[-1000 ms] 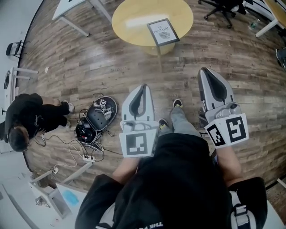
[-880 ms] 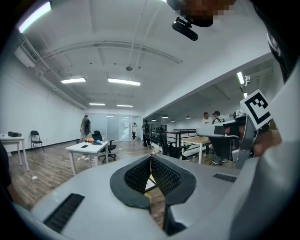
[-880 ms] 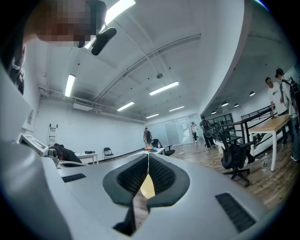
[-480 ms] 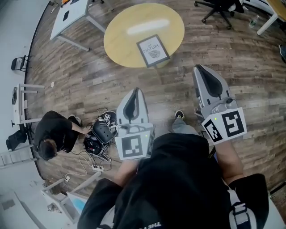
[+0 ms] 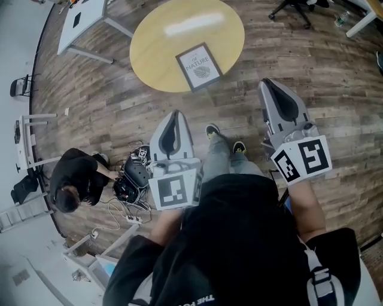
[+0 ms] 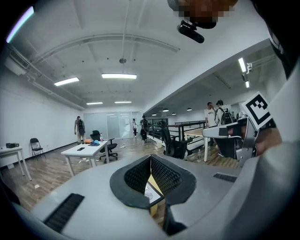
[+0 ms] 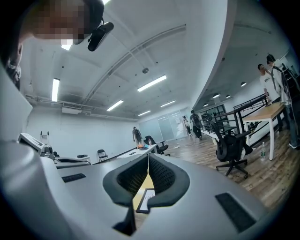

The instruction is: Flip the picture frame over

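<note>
Looking down from your head, you see a wood-plank floor (image 5: 102, 113) in a large, white-walled open room lit by strip lights on the ceiling. A round yellow counter (image 5: 155, 54) stands ahead of you. A white desk (image 5: 84, 21) sits at the upper left and a black office chair (image 5: 293, 9) at the upper right. To your left a person in black (image 5: 75, 182) crouches over dark gear and a tangle of cables (image 5: 122, 209) on the floor. Your shoes (image 5: 212, 130) show between the two tools.

The picture frame (image 5: 199, 66) lies flat on the counter with its printed side up, a leaf and the word NATURE showing. It sits toward the counter's near right edge, turned slightly askew.

Your left gripper (image 5: 176, 115) has its fingers (image 6: 164, 176) together, tips meeting with nothing between them. Your right gripper (image 5: 268, 83) is the same, its fingers (image 7: 159, 176) closed on nothing. Both tools are held out over bare floor, well apart from the frame and short of the counter.

The frame lies ahead and between the two tools, a little nearer the left one's line. In the left gripper view the frame (image 6: 151, 192) shows low in the notch under the closed tips. In the right gripper view the frame (image 7: 147, 199) shows there too, on the yellow top.
</note>
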### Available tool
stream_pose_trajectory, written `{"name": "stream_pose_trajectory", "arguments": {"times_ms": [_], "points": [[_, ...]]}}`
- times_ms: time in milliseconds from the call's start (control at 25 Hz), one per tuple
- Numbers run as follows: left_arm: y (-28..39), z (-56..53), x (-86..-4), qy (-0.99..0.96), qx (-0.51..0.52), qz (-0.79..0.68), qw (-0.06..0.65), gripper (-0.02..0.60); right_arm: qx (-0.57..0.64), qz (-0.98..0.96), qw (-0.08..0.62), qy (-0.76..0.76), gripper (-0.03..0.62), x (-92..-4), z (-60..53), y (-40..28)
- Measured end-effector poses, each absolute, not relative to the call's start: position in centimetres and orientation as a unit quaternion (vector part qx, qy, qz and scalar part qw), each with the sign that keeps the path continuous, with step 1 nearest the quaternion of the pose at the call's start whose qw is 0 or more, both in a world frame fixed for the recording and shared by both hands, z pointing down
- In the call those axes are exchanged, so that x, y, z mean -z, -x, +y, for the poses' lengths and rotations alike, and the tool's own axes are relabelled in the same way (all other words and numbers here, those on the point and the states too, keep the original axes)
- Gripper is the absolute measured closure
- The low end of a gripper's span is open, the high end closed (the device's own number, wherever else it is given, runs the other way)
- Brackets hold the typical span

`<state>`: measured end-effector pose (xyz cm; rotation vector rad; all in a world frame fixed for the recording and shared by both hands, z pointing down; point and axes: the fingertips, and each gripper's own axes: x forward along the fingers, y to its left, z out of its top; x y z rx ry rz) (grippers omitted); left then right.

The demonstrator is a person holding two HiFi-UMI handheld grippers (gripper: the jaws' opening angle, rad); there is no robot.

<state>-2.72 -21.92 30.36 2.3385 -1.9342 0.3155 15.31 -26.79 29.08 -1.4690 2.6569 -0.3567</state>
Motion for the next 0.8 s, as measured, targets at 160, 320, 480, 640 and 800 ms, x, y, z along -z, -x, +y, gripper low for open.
{"name": "stream_pose_trajectory", "arguments": {"times_ms": [160,320,480,640,800], "points": [[4.3,-24.3,-31.4,-0.771,-0.104,-0.628,0.04,0.558,0.114,0.865,0.033,0.487,0.574,-29.7,-29.1,-14.3],[6.5,-27.7,-31.7,-0.774,-0.099,-0.624,0.05,0.558,0.103,0.87,0.021,0.482,0.574,-29.5,-32.3,-12.2],[9.0,-31.4,-31.7,-0.773,-0.09,-0.625,0.061,0.558,0.087,0.867,0.015,0.49,0.574,-28.8,-36.1,-11.0],[11.4,-34.5,-32.1,-0.778,-0.086,-0.619,0.062,0.558,0.063,0.874,-0.009,0.481,0.574,-28.5,-39.4,-9.4],[13.9,-37.0,-32.3,-0.778,-0.081,-0.619,0.066,0.558,0.029,0.883,-0.049,0.466,0.574,-28.7,-41.9,-6.9]]}}
